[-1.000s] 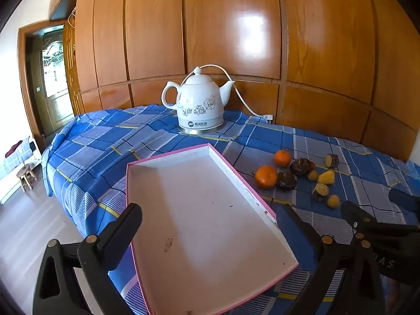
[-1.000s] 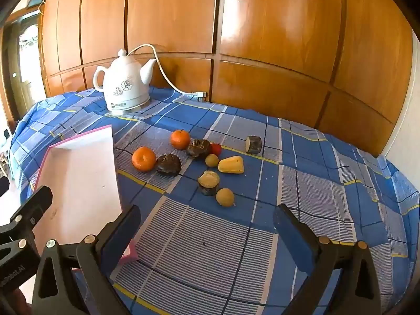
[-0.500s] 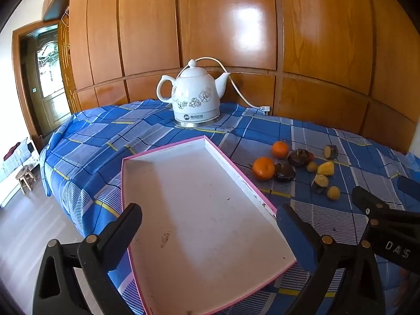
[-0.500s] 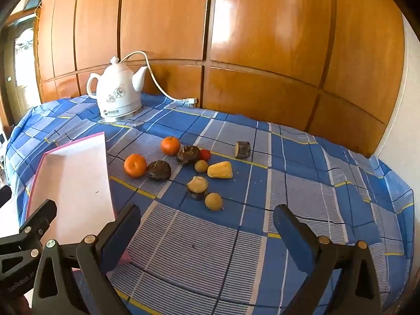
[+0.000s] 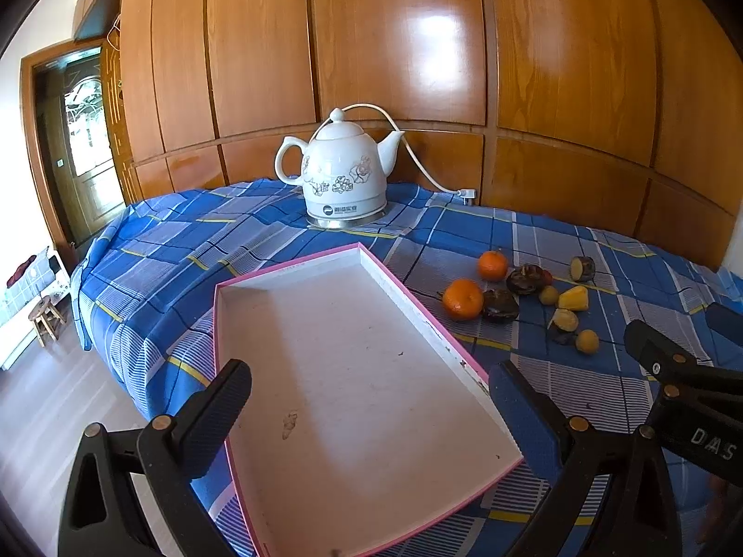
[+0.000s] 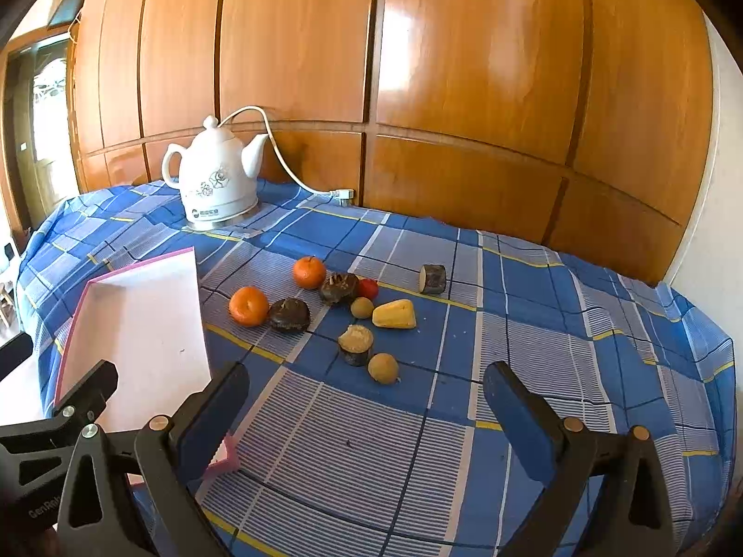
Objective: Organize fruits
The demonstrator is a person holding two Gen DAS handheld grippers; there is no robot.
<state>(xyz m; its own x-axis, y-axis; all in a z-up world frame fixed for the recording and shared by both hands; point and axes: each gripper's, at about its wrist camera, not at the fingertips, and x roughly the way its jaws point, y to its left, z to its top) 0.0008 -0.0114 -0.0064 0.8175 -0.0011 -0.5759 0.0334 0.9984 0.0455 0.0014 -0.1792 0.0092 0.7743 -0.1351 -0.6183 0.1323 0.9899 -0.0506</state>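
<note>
At the bed's (image 5: 195, 232) left edge the pink-rimmed tray (image 5: 278, 288) lies bare, the fruits (image 6: 334, 306) clustered right of it mid-bed, both tongs (image 5: 369, 394) (image 6: 360, 394) released and raised higher than a second ago, the kettle (image 5: 343, 176) unmoved.

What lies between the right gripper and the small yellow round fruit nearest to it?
Only bare checked cloth. In the right wrist view, nothing lies between the open right gripper and the small yellow round fruit.
</note>
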